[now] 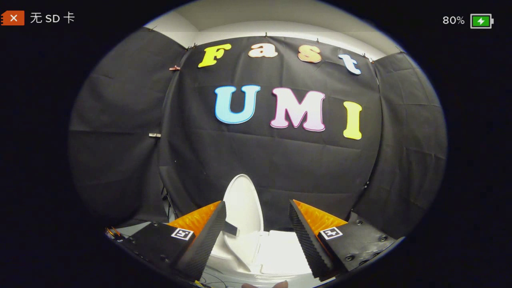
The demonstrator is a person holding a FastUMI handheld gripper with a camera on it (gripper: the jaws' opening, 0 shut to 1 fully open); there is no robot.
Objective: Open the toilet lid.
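White toilet lid (242, 204) upright, long axis vertical, seemingly raised; claw (256, 228) fingers apart.

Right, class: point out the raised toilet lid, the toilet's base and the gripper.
Toilet lid (243, 202), gripper view: on the middle of its upright white face.
Toilet base (280, 250), gripper view: on the flat white top between the fingers.
Gripper (258, 240), gripper view: midway between its open fingertips.

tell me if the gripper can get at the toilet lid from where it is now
Probably yes. The toilet lid already stands raised just ahead of the gripper, whose fingers are spread open with nothing between them and the lid. The lid sits nearer the left finger, untouched.
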